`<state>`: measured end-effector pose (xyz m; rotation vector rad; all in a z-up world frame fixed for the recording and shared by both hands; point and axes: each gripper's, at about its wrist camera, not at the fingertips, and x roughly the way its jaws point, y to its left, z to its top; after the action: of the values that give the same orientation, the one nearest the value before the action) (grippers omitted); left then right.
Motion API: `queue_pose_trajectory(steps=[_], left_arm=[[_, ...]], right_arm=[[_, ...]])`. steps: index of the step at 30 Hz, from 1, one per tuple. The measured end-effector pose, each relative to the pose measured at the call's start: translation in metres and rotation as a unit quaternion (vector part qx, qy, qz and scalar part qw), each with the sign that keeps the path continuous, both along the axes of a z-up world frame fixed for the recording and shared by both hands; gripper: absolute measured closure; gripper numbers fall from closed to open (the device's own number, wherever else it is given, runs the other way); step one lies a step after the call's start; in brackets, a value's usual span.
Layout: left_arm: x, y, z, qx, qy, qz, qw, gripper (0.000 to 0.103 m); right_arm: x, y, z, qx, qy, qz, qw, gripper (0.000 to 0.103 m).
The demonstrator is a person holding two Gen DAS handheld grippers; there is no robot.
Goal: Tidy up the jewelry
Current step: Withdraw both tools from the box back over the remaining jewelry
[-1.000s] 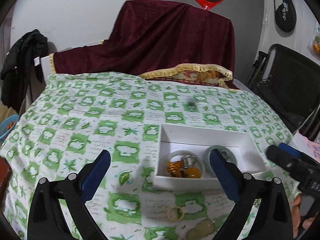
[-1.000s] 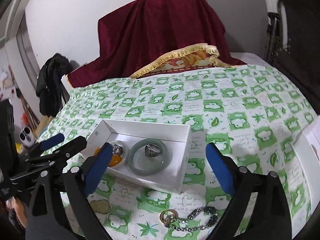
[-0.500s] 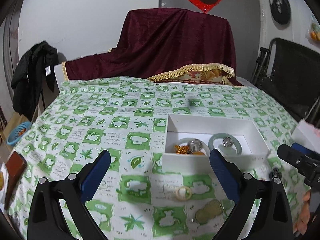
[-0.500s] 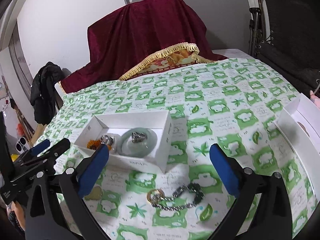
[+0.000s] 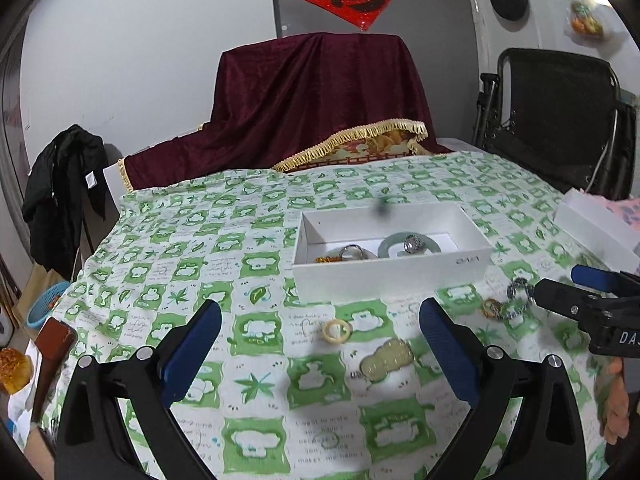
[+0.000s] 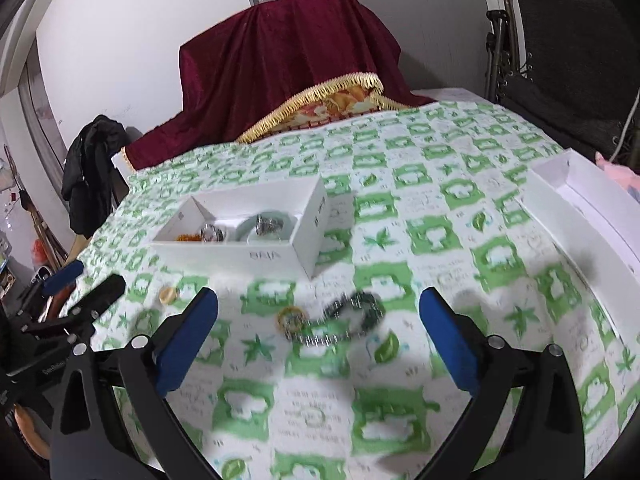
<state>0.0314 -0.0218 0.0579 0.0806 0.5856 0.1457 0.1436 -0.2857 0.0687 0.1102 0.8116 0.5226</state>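
A white open box (image 5: 390,270) (image 6: 244,254) on the green-patterned cloth holds a pale green bangle (image 5: 408,245), silver rings and an amber piece. On the cloth in front of it lie a cream ring (image 5: 337,330) (image 6: 168,295), a yellowish gourd pendant (image 5: 386,357), a gold ring (image 5: 491,308) (image 6: 291,319) and a silver chain bracelet (image 5: 519,296) (image 6: 352,312). My left gripper (image 5: 320,344) is open and empty, above the cream ring and pendant. My right gripper (image 6: 318,332) is open and empty, above the gold ring and chain.
A white box lid (image 6: 580,204) (image 5: 596,232) lies at the right edge of the table. A dark red cloth (image 5: 316,100) covers something at the back. A black chair (image 5: 560,120) stands at the right, a black jacket (image 5: 64,184) hangs at the left.
Both grippers have pulled back and away from the box, so the loose pieces on the cloth now lie between their fingers. Both stay open. No jewelry has moved.
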Motion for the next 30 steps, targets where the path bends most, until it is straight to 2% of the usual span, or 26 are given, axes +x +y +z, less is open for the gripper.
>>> queue_pose_trajectory(steps=[12, 20, 25, 30], left_arm=[[0.001, -0.009, -0.011, 0.022, 0.026, -0.007, 0.9994, 0.003], [0.001, -0.01, -0.011, 0.028, 0.026, -0.005, 0.9993, 0.003], [0.007, -0.01, -0.017, 0.033, 0.043, -0.007, 0.9985, 0.003], [0.016, 0.002, -0.023, 0.022, 0.066, 0.008, 0.9976, 0.003]], right_arm=[[-0.01, 0.002, -0.006, -0.021, 0.001, 0.009, 1.0, 0.005], [-0.006, 0.004, -0.011, -0.028, 0.012, 0.008, 0.999, 0.005], [-0.004, 0.005, -0.014, -0.031, 0.019, 0.008, 0.999, 0.005], [0.0, 0.003, -0.018, -0.029, 0.034, 0.004, 0.999, 0.005]])
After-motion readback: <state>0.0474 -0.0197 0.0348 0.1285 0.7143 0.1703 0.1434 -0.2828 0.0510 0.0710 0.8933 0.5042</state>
